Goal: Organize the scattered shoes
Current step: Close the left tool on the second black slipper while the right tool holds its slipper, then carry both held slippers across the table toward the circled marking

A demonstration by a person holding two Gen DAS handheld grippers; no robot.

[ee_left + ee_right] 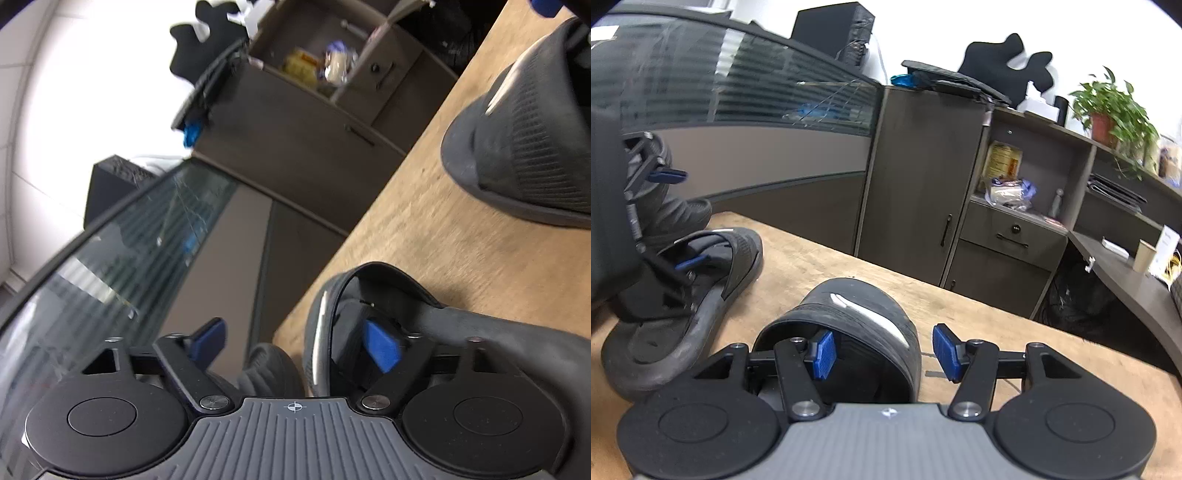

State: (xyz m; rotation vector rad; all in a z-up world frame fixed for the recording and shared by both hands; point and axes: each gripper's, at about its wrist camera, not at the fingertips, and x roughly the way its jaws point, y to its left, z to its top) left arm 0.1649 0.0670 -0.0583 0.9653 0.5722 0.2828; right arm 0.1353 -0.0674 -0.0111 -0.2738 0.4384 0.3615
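2 grippers, both spread wide at the slides on the table.

The left gripper [295, 341] is rolled hard to one side, its jaws apart: 1 blue pad [382, 345] sits inside a dark slide's strap, the other hangs outside it over the table edge. The right gripper [884, 354] is held nearly level, jaws apart too, 1 pad [823, 355] tucked under its own slide's strap and the other outside, not touching. From the right wrist view the left gripper [674, 218] shows at the left.
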